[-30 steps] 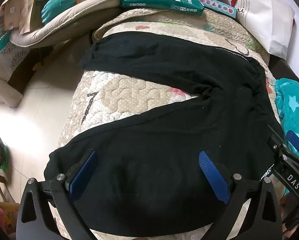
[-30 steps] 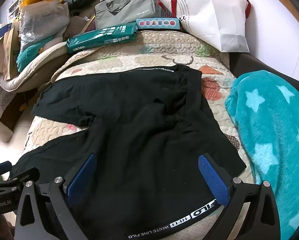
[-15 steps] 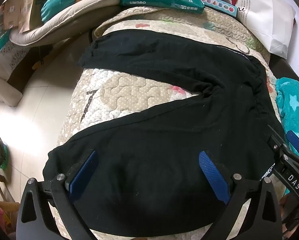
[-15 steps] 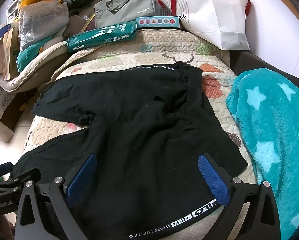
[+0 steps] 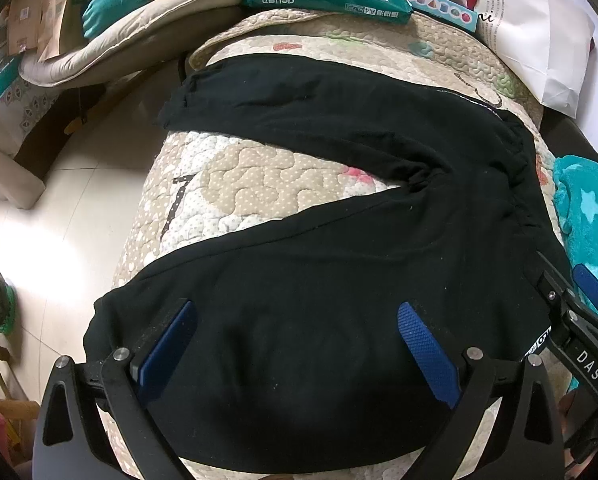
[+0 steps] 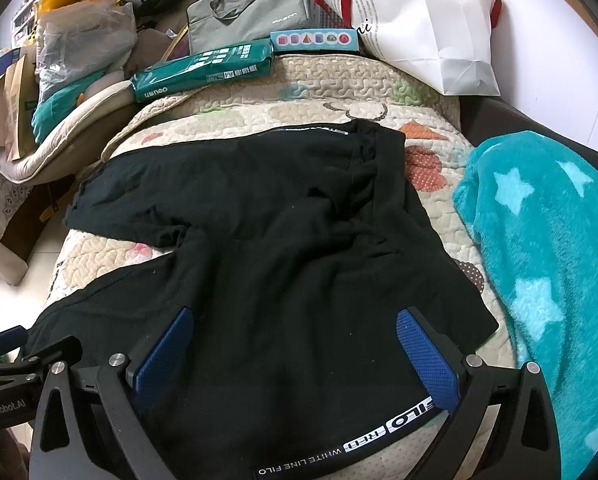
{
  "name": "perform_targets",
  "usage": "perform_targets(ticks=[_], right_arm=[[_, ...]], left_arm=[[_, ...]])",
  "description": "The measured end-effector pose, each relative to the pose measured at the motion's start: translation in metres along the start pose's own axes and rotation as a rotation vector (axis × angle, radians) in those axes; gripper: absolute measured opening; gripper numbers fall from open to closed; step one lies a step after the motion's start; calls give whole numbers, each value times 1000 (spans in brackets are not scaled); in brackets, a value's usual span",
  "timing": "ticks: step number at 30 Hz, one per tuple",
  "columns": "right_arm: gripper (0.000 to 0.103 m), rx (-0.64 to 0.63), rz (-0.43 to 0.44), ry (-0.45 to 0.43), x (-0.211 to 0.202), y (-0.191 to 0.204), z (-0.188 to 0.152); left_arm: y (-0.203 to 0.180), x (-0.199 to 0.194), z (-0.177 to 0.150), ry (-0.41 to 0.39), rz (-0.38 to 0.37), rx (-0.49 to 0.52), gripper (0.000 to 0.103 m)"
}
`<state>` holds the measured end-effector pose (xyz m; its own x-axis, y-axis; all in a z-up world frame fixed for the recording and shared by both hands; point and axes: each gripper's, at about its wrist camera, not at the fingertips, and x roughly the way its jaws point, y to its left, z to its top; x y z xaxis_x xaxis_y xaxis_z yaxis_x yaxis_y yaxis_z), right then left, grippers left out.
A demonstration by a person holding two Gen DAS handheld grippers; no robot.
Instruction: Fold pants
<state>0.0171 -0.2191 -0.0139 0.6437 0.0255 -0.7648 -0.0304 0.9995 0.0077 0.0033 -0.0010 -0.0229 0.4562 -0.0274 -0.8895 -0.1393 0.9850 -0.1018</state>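
Left wrist view shows the black pants lying flat on the quilted cover, filling the middle and lower part of the frame, with the two legs spread in a V toward the left side. The waistband is at the right; in the right wrist view its white lettered stripe runs along the bottom edge. The long axis goes therefore roughly left to right in the left wrist view, legs to the left, waist to the right. The left gripper has its blue pads wide apart above the near leg, holding nothing, and the right gripper is also wide apart over the waist part. I judge that the folding is not yet begun: the next move needs both claws to pinch the near leg and waist edge and carry them over onto the far leg.
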Motion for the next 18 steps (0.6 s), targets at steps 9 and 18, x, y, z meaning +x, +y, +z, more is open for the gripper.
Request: perform_targets(ticks=[9, 18], right_arm=[[103, 2, 1, 3, 0, 0, -1], [103, 7, 1, 11, 2, -1, -3]], left_arm=[[0, 2, -2, 2, 1, -2, 100], [4, 13, -2, 36, 8, -16, 100]])
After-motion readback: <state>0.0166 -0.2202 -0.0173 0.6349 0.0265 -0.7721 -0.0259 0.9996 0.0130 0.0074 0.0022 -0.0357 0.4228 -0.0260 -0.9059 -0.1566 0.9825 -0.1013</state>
